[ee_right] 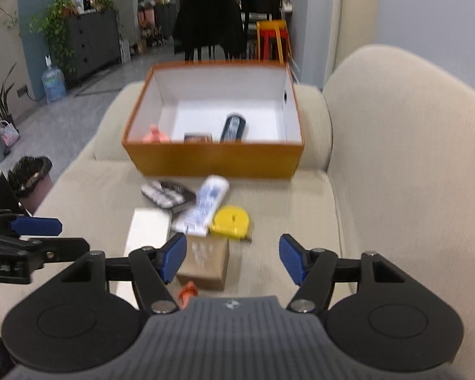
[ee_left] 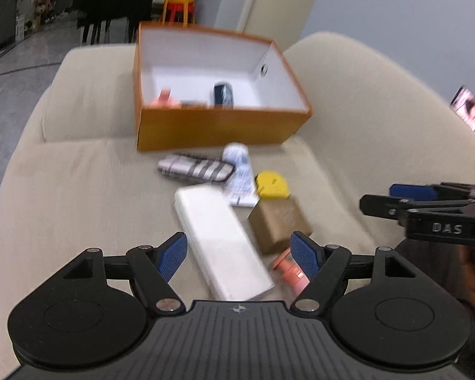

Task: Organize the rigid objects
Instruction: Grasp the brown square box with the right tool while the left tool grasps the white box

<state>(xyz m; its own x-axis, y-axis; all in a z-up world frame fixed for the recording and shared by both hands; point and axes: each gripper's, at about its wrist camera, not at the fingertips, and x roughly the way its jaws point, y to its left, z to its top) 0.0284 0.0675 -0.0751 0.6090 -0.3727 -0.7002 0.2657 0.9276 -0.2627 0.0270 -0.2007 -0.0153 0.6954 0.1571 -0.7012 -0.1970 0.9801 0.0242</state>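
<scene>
Left wrist view, left gripper: jaws wide, empty, above white box on beige sofa.
Beside it: brown carton, yellow tape measure, white tube, plaid case.
Orange box: open, behind them, dark object inside.
Right wrist view, right gripper: jaws apart, empty, brown carton just beside left pad.
Orange box: farther back on sofa.

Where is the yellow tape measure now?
The yellow tape measure lies on the sofa cushion, in front of the orange box, touching the brown box.
</scene>
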